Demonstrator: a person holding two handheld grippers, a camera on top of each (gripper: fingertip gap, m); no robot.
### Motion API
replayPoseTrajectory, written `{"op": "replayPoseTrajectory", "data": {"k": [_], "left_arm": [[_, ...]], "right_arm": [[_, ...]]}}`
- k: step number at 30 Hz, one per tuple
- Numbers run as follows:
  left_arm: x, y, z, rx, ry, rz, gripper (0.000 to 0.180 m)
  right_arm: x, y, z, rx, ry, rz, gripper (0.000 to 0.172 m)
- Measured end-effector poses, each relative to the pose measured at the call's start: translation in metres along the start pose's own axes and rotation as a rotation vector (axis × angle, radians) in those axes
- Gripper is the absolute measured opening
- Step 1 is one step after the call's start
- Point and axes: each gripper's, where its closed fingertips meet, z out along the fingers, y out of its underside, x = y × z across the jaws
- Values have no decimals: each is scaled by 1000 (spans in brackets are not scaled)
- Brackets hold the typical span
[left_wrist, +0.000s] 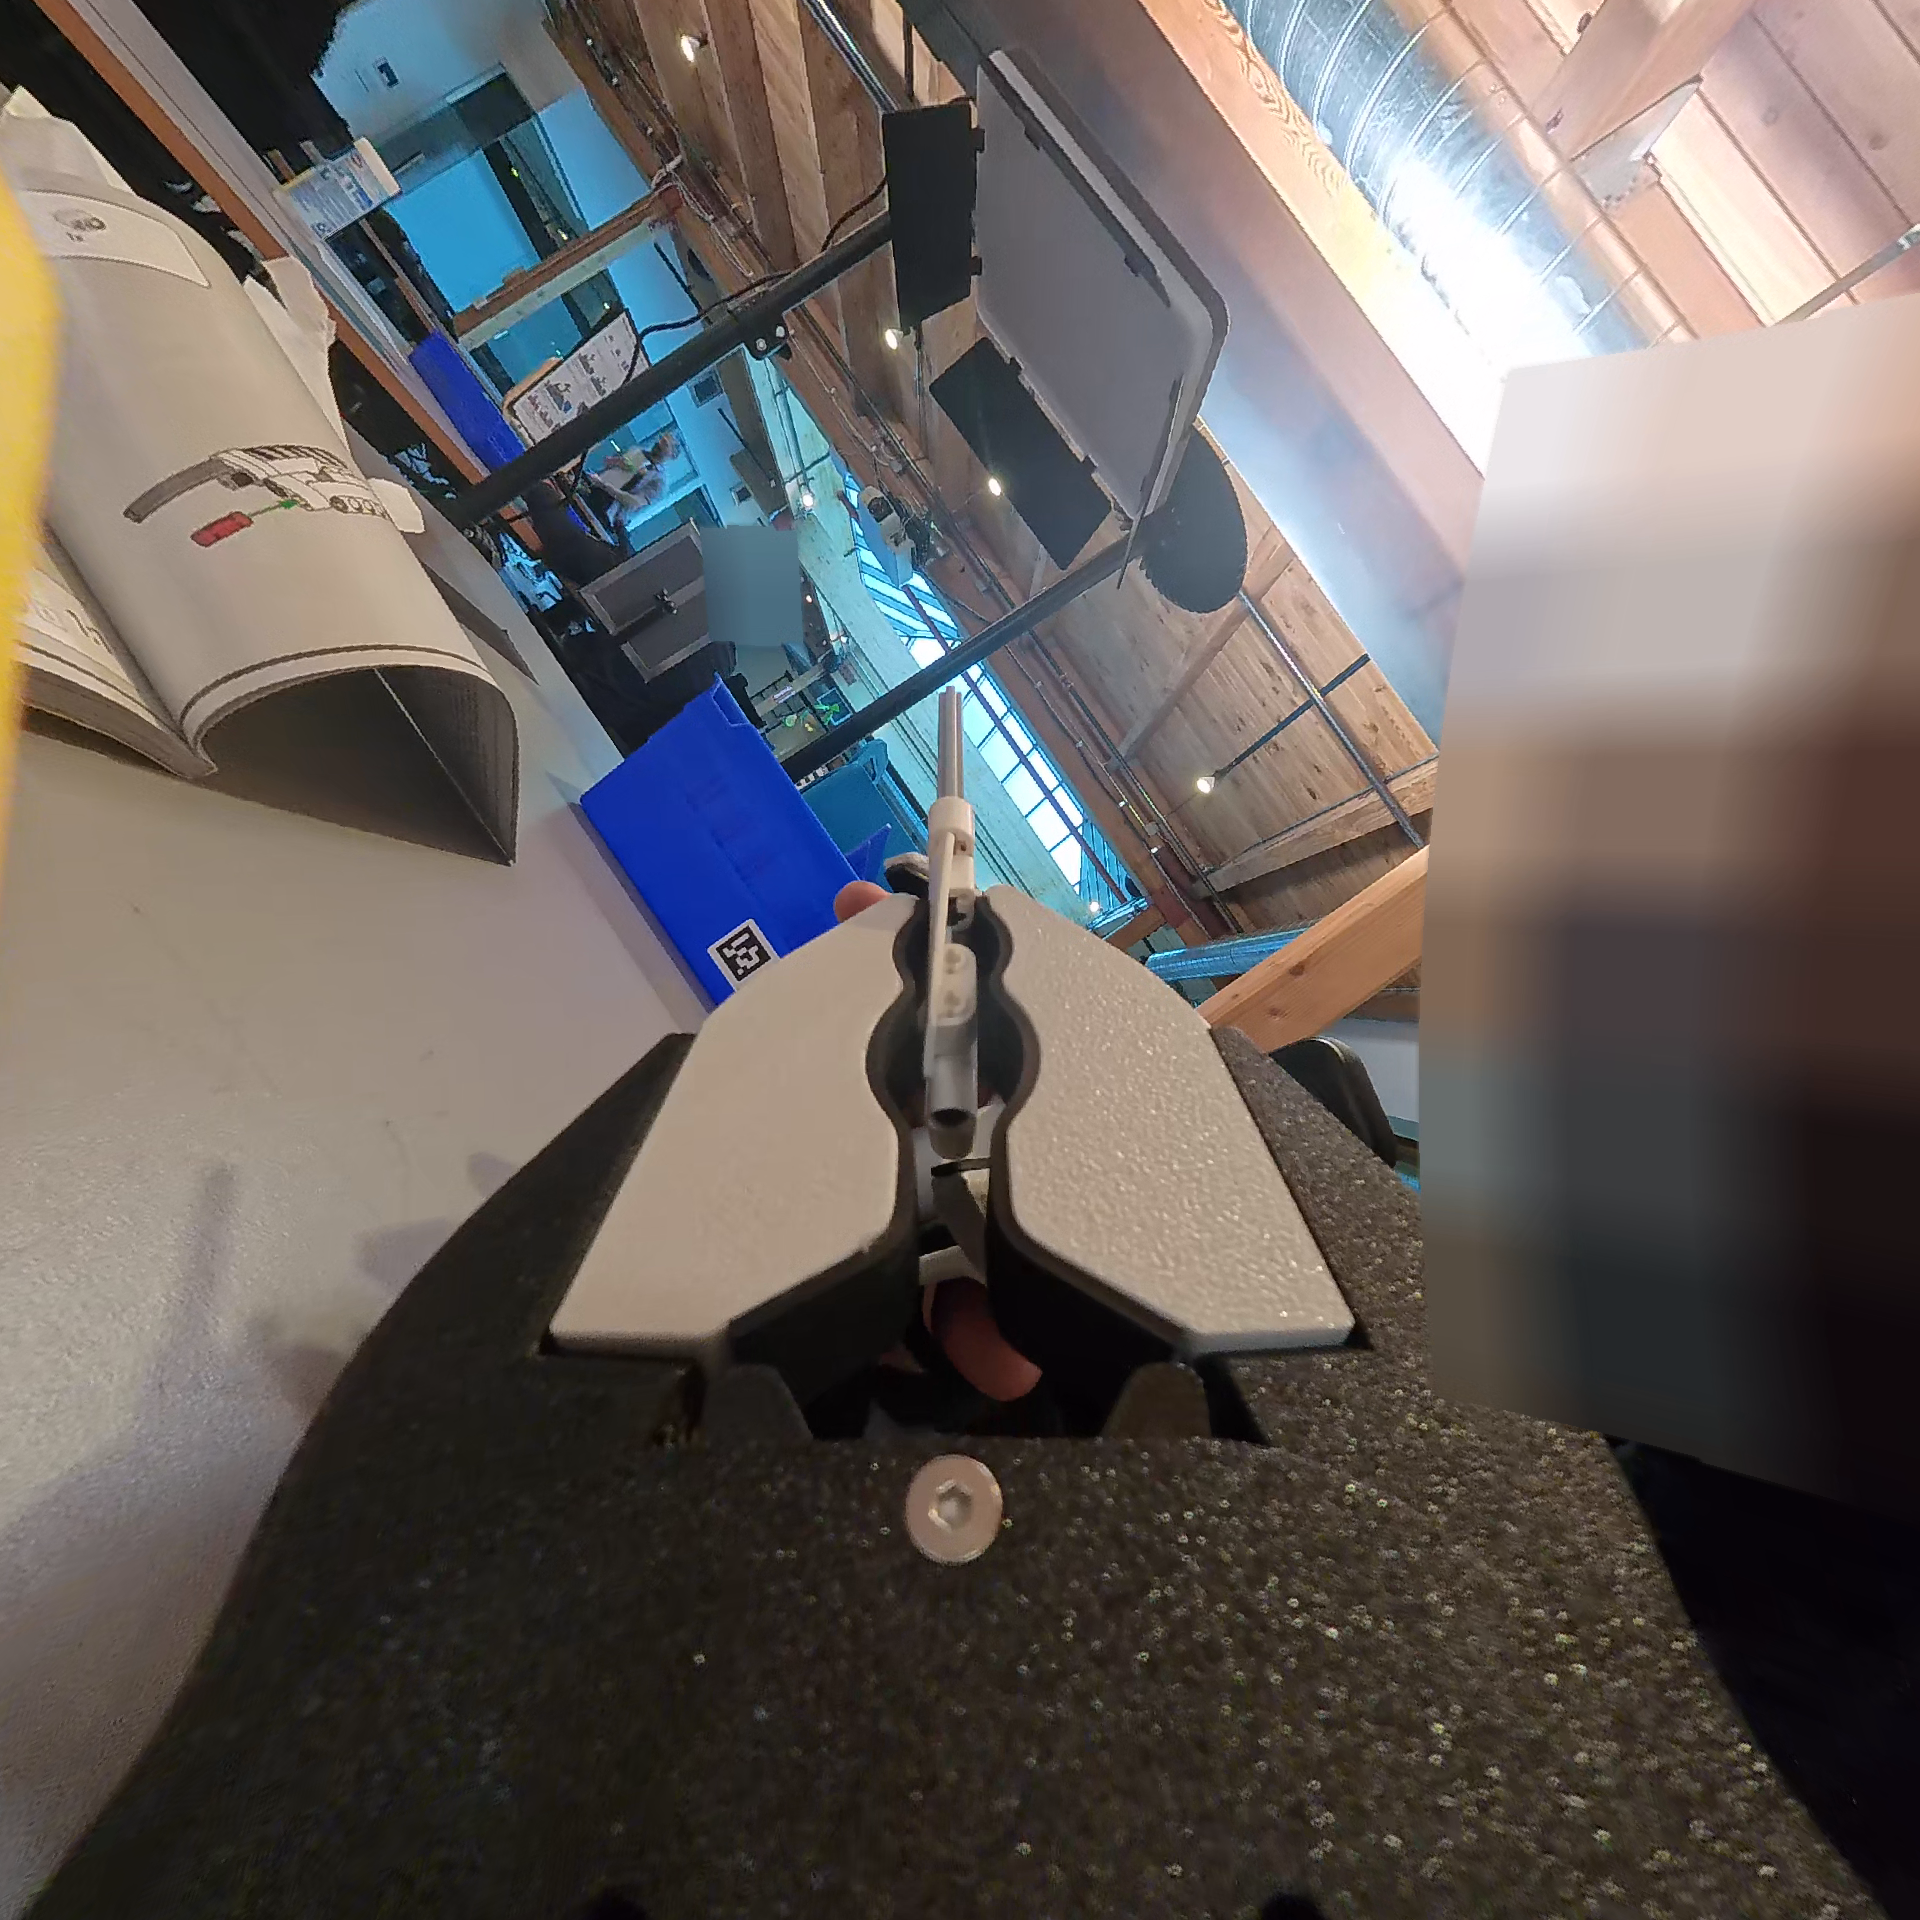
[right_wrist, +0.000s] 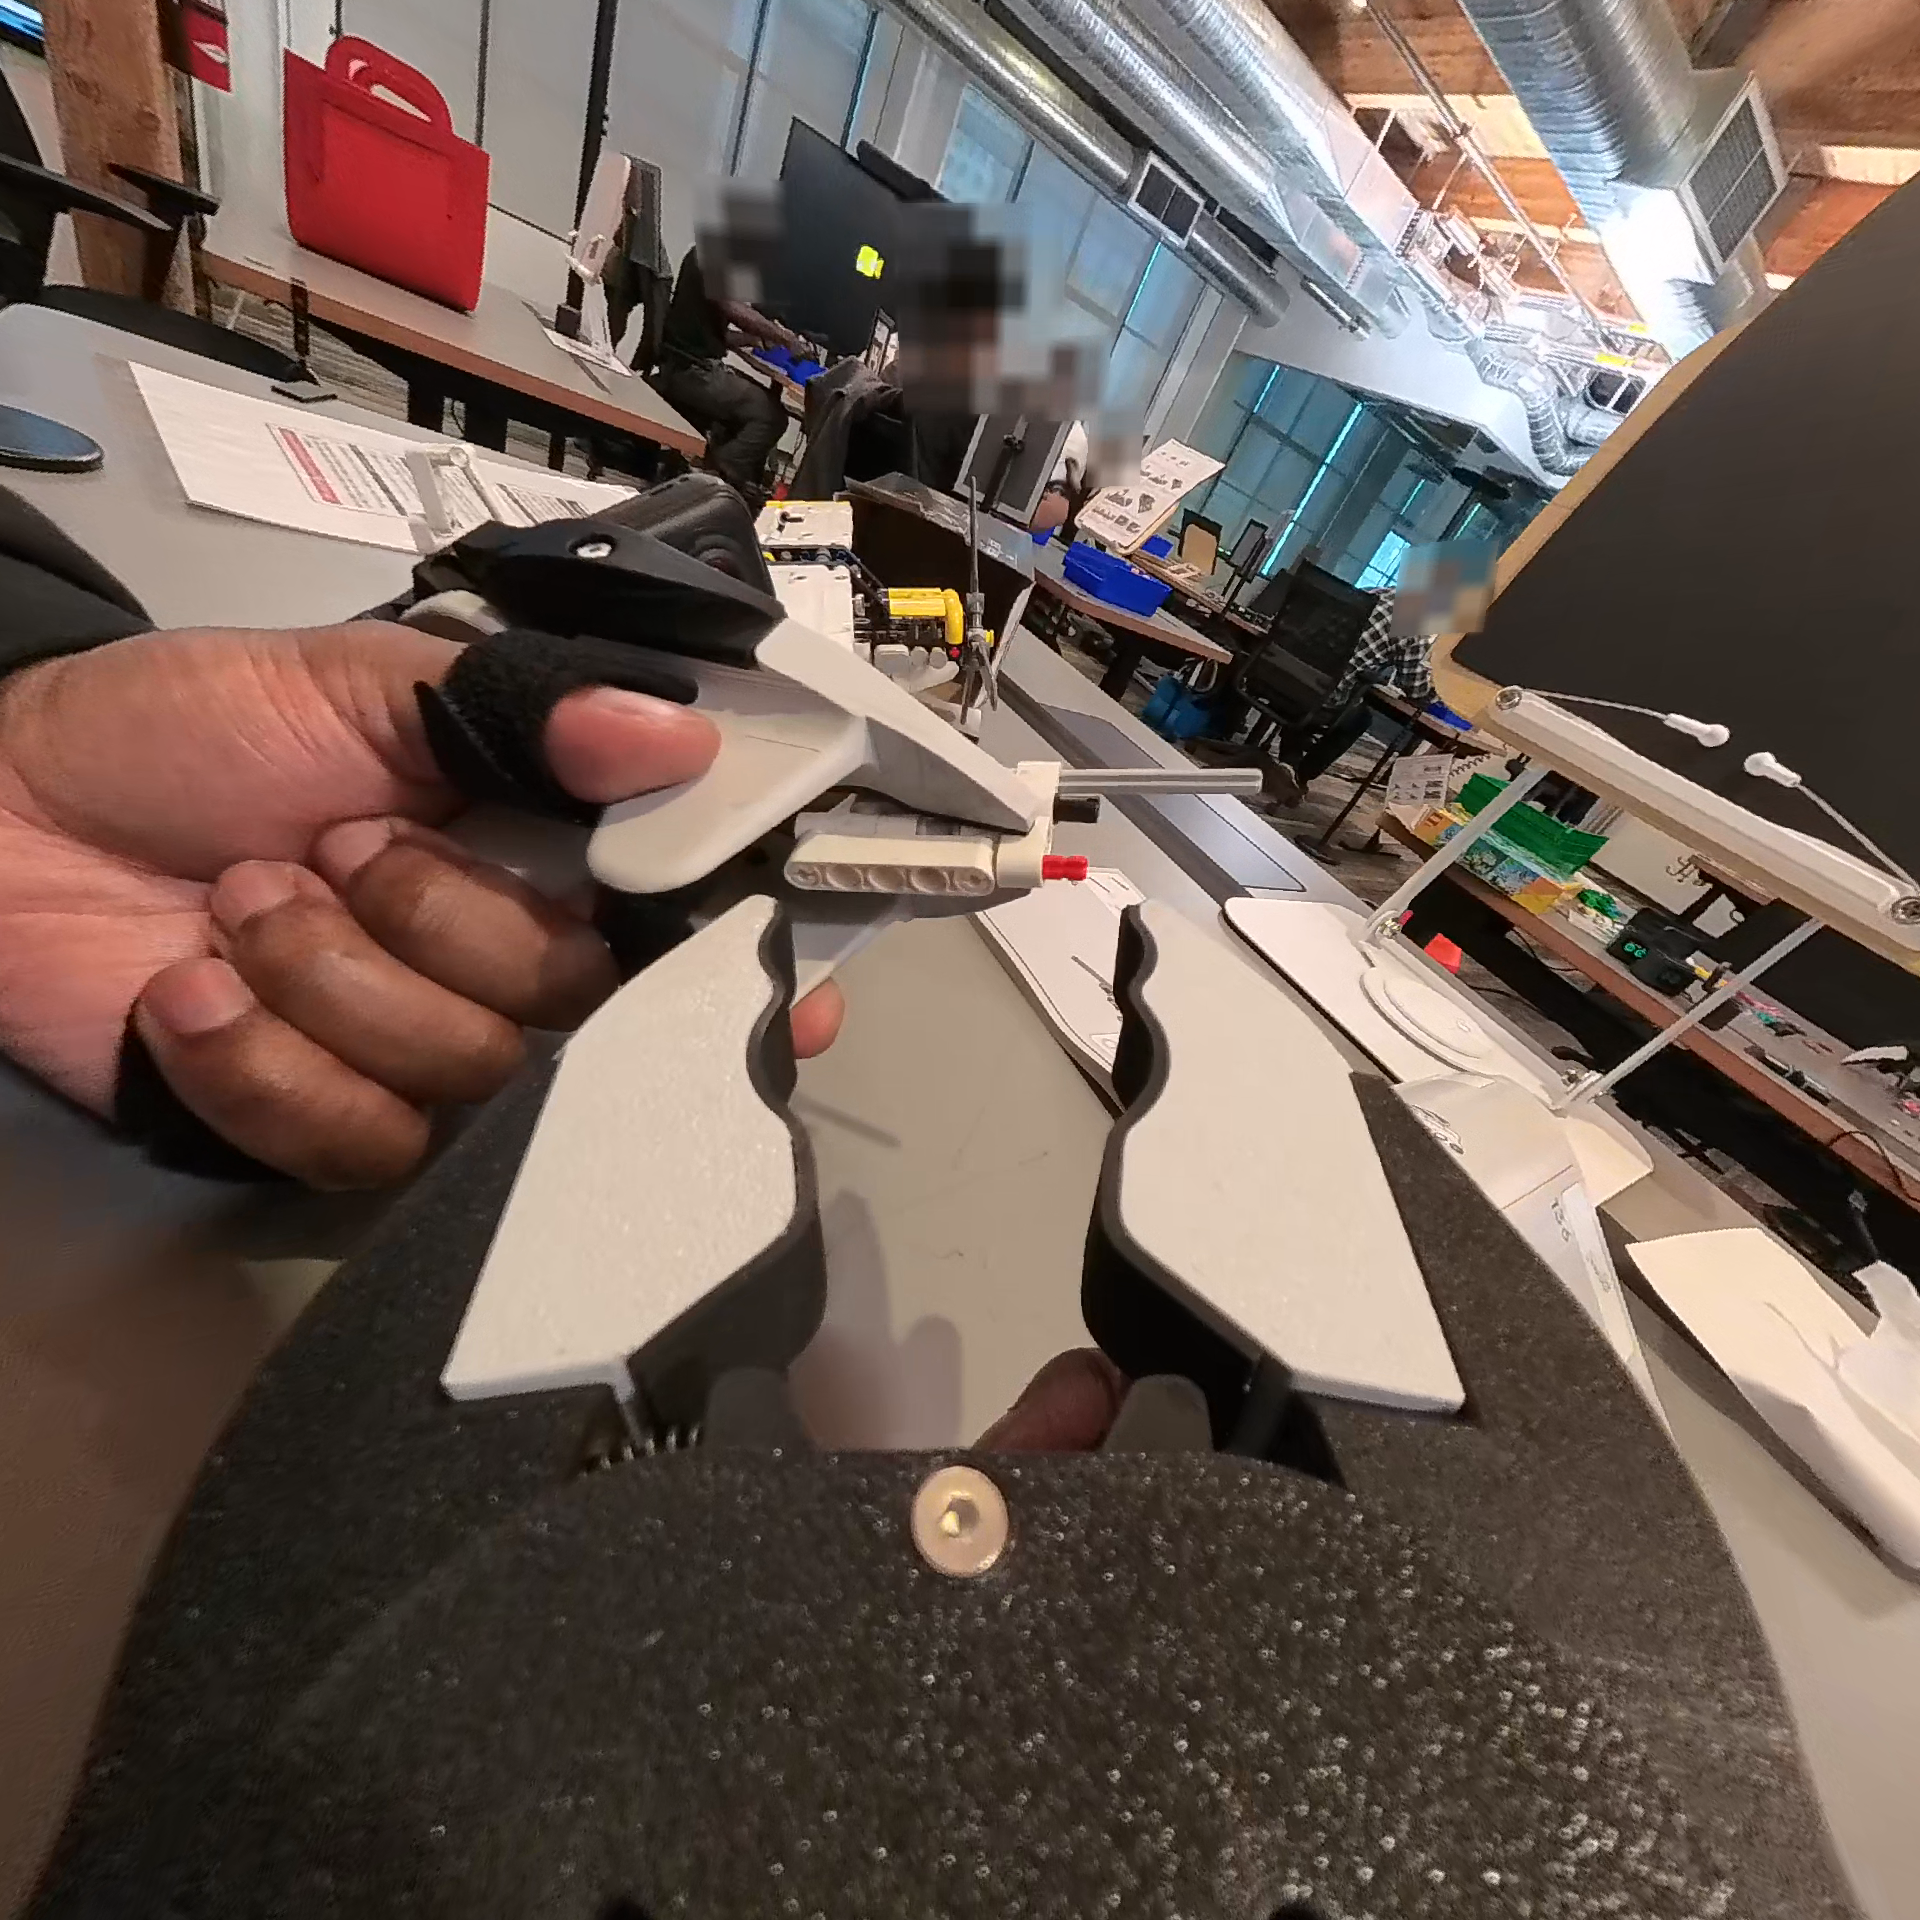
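Nearest the lens, the right gripper (right_wrist: 951, 997) stands with its jaws wide apart and nothing between them, only bare grey desk (right_wrist: 935, 1195) showing through the gap. It sits just under and short of the part, so the way in is clear and the camera looks straight at the work.

A little beyond, the left gripper (right_wrist: 1023, 821) comes in from the left, held in a hand (right_wrist: 260, 862) with a black strap over one finger. Its jaws are nearly closed, pinched on a small white brick assembly (right_wrist: 914, 868). The right wrist view shows it side-on: a white beam with a row of holes, a red pin (right_wrist: 1065, 865) poking from its end, and a grey axle (right_wrist: 1164, 781) running out level above it. Gripped by the body, both ends stick out past the fingertips, free to be reached. I'd judge that's why it's held up off the desk and broadside to the open jaws.

In the left wrist view, the same assembly (left_wrist: 951, 987) runs down the slot between the pads, the axle (left_wrist: 949, 743) pointing away. The view is tilted up towards the ceiling.

Further along the desk: an open instruction booklet (left_wrist: 260, 540) lying flat where it can be read, then a blue bin (left_wrist: 707, 831). In the right wrist view a half-built white and yellow model (right_wrist: 894, 613) stands behind the left gripper, and a white stand base (right_wrist: 1351, 977) to the right.

Far back, more desks, seated people, a red bag (right_wrist: 384, 177).
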Motion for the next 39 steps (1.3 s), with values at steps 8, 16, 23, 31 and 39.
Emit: {"op": "replayPoseTrajectory", "data": {"k": [8, 16, 23, 31, 39], "left_arm": [[0, 0, 0, -3, 0, -1, 8], [0, 1, 0, -7, 0, -1, 7], [0, 1, 0, -9, -1, -2, 8], [0, 2, 0, -11, -1, -2, 8], [0, 1, 0, -20, -2, 10, 7]], "right_arm": [[-1, -1, 0, 5, 0, -5, 59], [-1, -1, 0, 6, -4, -5, 59], [-2, 0, 0, 0, -10, 6, 58], [-1, 1, 0, -3, -13, 22, 58], [0, 3, 1, -8, -15, 36, 58]]}}
